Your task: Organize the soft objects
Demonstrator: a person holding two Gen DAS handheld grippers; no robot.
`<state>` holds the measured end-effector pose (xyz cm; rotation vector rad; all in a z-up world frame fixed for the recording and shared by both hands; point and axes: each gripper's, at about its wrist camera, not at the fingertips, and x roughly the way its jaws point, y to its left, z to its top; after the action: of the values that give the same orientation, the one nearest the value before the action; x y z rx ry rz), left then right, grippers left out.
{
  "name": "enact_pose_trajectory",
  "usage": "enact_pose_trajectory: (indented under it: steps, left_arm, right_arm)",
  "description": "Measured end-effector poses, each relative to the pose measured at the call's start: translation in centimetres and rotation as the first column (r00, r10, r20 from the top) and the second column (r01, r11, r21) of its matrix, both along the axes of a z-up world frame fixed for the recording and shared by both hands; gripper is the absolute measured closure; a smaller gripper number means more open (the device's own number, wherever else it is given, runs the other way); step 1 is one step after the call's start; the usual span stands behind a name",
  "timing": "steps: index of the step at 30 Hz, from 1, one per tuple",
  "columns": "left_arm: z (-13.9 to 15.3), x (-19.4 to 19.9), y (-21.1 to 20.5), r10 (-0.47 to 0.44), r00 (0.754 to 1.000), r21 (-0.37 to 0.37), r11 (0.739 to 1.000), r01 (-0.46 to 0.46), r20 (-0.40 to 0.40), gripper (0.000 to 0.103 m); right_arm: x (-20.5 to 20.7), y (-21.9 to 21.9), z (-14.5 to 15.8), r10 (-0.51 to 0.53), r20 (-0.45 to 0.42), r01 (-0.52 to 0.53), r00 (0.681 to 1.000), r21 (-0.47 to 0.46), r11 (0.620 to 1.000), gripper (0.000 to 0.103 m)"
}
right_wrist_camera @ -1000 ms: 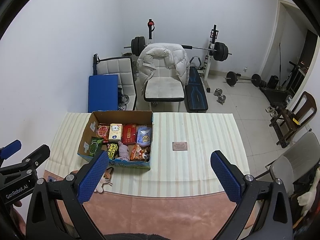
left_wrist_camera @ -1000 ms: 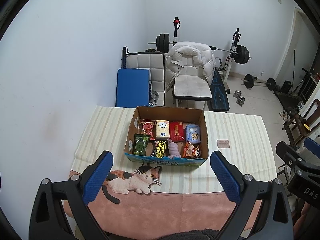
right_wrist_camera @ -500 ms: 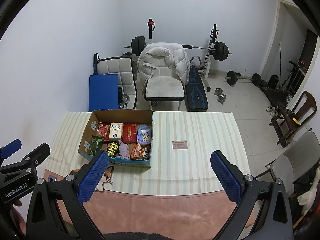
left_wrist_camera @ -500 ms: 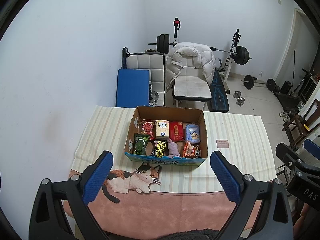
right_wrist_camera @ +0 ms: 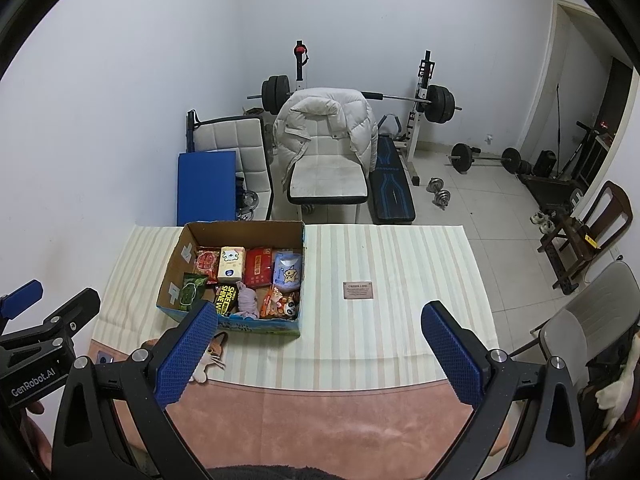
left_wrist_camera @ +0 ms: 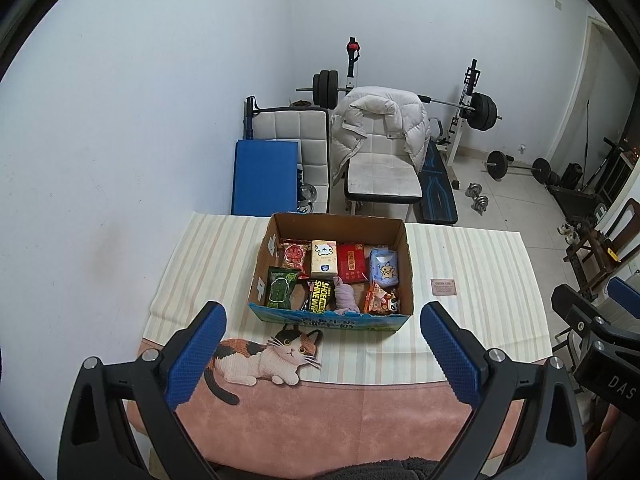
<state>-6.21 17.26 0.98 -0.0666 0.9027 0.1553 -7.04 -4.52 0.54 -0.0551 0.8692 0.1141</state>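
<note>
**Soft packs sit in the box, both grippers wide and empty**

Nothing on the counter has shifted over the last second; only the right wrist view has crept a touch, the box sitting slightly nearer the blue pad in frame than before.

Every soft item in sight lies inside the cardboard box (left_wrist_camera: 406, 264), which stands toward the counter's far edge, left of its middle. Two loose rows fill it: along the back a red snack bag (left_wrist_camera: 295, 255), a cream tissue pack (left_wrist_camera: 325, 264), a red tissue pack (left_wrist_camera: 352, 268) and a pale blue pack (left_wrist_camera: 383, 268); along the front a green pouch (left_wrist_camera: 281, 287), a black-and-yellow packet (left_wrist_camera: 321, 295), a crumpled lilac cloth (left_wrist_camera: 345, 297) and an orange cartoon bag (left_wrist_camera: 382, 300). None lies loose on the striped cloth (left_wrist_camera: 208, 256); only a small card (left_wrist_camera: 443, 287) rests there, toward the right edge. That fits either a filled box or one awaiting unpacking.

The packs look like glossy crinkly film and squashy plastic wrap, pillow-shaped; the cloth is limp and bunched; the box is stiff corrugated board.

The left gripper (left_wrist_camera: 322, 354) and right gripper (right_wrist_camera: 320, 354) hover over the near edge, fingers (left_wrist_camera: 450, 358) spread wide, holding nothing.
</note>
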Motion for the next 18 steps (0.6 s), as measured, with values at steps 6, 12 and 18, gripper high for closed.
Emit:
enact_pose_trajectory:
  steps: [6, 12, 18]
  left_arm:
    - [0.3, -0.1, -0.2, -0.003, 1.0, 0.0, 1.0, 0.003, 0.003, 0.003]
    - [0.9, -0.1, -0.7, -0.011, 1.0, 0.001, 1.0, 0.011, -0.002, 0.003]
    - [0.9, -0.1, -0.7, -0.011, 1.0, 0.002, 1.0, 0.011, 0.001, 0.003]
  right_arm:
    - [-0.2, -0.2, 0.1, -0.006, -0.001, 0.006, 1.0, 0.004, 1.0, 0.0]
    - [-0.4, -0.2, 0.1, -0.007, 0.0, 0.007, 1.0, 0.004, 1.0, 0.0]
    - [-0.5, -0.3, 0.1, -0.011, 0.002, 0.011, 1.0, 0.004, 1.0, 0.0]
